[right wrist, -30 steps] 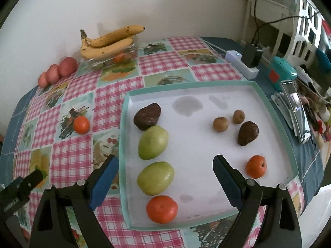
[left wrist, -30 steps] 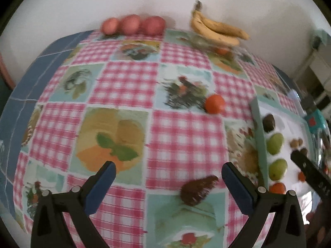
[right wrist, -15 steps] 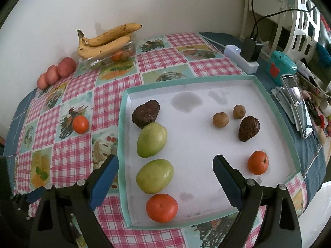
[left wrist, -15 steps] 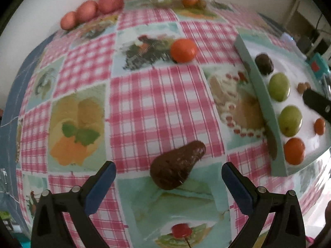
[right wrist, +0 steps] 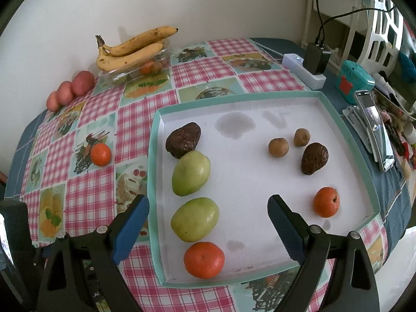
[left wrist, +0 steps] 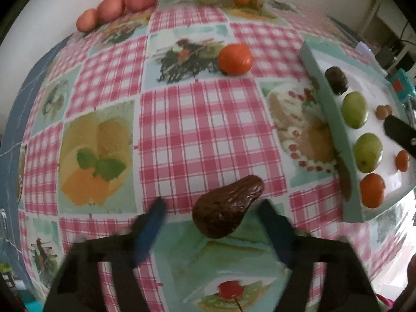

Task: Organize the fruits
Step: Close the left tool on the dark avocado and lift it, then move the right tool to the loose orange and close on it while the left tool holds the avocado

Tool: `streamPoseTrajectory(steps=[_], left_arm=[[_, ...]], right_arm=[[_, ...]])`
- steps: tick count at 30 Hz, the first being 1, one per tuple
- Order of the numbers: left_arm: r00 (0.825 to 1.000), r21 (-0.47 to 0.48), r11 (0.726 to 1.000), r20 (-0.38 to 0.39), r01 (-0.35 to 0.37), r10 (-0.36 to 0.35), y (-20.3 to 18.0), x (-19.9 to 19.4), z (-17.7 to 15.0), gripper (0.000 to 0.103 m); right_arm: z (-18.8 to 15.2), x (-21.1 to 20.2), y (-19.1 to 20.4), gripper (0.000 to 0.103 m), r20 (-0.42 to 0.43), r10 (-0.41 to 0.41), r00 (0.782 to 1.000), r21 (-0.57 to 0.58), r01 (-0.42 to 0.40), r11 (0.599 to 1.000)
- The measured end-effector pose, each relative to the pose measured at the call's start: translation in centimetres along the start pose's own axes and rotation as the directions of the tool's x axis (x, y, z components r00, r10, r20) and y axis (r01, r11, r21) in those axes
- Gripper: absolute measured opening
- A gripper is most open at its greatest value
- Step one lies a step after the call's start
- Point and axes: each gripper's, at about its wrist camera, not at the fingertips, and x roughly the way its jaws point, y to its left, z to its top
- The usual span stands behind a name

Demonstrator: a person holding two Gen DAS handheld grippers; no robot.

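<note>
Left fingers (left wrist: 153, 221) newly narrowed, dark avocado (left wrist: 227, 206) between, untouched.

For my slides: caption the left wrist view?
Left gripper closing around a dark avocado on the checked tablecloth, beside the fruit tray.

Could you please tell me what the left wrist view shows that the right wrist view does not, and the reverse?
Only the left wrist view shows the dark avocado on the tablecloth, between the closing left gripper's fingers. Only the right wrist view shows the phone, the charger and the whole tray. Both show the bananas, the loose orange and the green fruits.
</note>
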Motion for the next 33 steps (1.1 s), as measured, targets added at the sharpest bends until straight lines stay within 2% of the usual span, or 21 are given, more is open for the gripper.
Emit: streamPoseTrajectory(steps=[6,9,13,17,20,25,33], left_arm=[[1.000,-0.011,1.000,0.008,0.013,-0.013,0.2,-0.4,0.3,0.042],[1.000,-0.027,0.999,0.012,0.025,-0.025,0.7,-0.6,0.3,0.037],[0.998,-0.073,0.996,0.019,0.057,-0.056,2.0,-0.5,0.8,0.037],[0.999,-0.113,0.993,0.028,0.022,-0.019,3.4,-0.4,1.2,0.037],[0.998,-0.196,0.980,0.047,0.046,-0.038,5.3,-0.5,1.6,0.037],[0.994,-0.289,0.957,0.111,0.026,0.006,8.3,-1.8,2.1,0.037],[0.983,-0.419,0.906,0.182,0.060,0.019,11.8,-3.7,2.9,0.037]], right_arm=[[-0.1,0.1,0.1,0.093,-0.007,-0.003,1.000,-0.002,0.003,1.000],[-0.1,0.2,0.1,0.093,-0.011,-0.003,1.000,-0.004,0.003,1.000],[-0.1,0.3,0.2,0.093,-0.016,-0.003,1.000,-0.007,0.003,1.000],[-0.2,0.4,0.2,0.093,-0.021,-0.002,1.000,-0.012,0.002,1.000],[-0.2,0.5,0.4,0.093,-0.024,-0.005,1.000,-0.016,0.004,1.000],[-0.3,0.7,0.6,0.093,-0.031,-0.008,0.999,-0.026,0.007,1.000],[0.1,1.4,1.8,0.093,-0.045,-0.009,0.999,-0.067,0.006,0.998]])
